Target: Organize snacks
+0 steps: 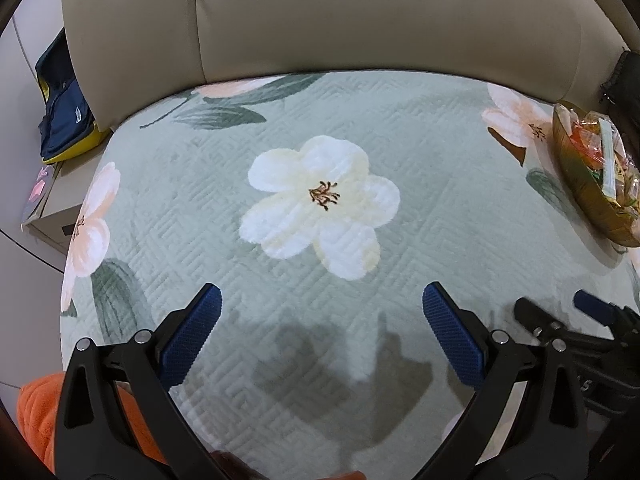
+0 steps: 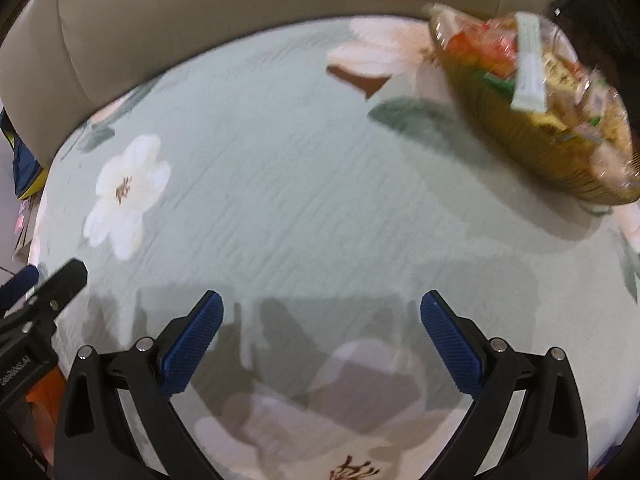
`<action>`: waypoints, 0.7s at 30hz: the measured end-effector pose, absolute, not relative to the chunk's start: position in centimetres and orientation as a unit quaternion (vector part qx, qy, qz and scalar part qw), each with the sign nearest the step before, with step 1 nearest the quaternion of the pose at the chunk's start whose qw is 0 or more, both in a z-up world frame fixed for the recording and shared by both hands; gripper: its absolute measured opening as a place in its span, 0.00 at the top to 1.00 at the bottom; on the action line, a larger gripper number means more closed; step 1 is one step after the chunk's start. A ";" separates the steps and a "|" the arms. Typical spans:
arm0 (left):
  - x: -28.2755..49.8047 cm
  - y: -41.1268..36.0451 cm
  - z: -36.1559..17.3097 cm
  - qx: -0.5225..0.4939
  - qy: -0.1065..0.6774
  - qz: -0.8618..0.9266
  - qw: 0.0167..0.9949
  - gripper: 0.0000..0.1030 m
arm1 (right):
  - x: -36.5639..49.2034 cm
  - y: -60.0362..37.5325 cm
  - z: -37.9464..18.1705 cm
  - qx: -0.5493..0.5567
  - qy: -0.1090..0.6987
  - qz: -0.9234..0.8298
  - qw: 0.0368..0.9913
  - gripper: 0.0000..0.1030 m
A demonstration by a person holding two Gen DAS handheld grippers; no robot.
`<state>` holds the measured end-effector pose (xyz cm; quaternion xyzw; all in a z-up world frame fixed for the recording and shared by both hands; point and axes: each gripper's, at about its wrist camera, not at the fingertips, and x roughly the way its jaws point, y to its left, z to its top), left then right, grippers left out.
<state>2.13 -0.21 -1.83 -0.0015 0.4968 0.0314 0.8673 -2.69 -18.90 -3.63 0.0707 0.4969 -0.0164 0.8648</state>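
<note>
Both of your tools are spread wide and carry nothing: the left tool (image 1: 322, 308) hangs over the middle of the sofa seat (image 1: 420, 184), its blue pads (image 1: 192, 334) well apart above the quilted floral cover, and the right tool (image 2: 322, 314) hangs the same way just beside it. Neither touches the fabric; only their shadows fall on it.

Your target is the woven basket (image 2: 532, 148), which sits on the cover toward the seat's right edge, close to the backrest (image 1: 360, 16). It is heaped with wrapped snacks (image 2: 492, 56) in orange, green and clear packets, with a pale flat sachet (image 2: 528, 64) standing up among them. The right wrist view is smeared, so I can't tell you which packets are loose and which are wedged.

No snack lies loose on the cover, so the sorting seems either to have not begun or to be nearly finished. The wide stance suits an approach, and the right tool is the nearer one to the basket.

Off the seat's left edge sit a navy and yellow bag (image 1: 64, 100) and a cardboard box (image 1: 60, 208).
</note>
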 end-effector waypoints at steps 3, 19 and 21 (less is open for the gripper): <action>2.3 -0.2 -2.1 -0.005 0.501 0.032 0.865 0.03 | -2.9 -19.0 -3.6 0.066 0.490 -0.021 0.869 0.05; 2.8 -0.1 -2.3 0.006 0.503 0.053 0.863 0.03 | -2.6 -19.8 -3.6 0.080 0.490 -0.025 0.868 0.05; 2.9 -0.1 -2.3 0.007 0.504 0.054 0.862 0.03 | -2.5 -20.0 -3.7 0.083 0.492 -0.028 0.866 0.05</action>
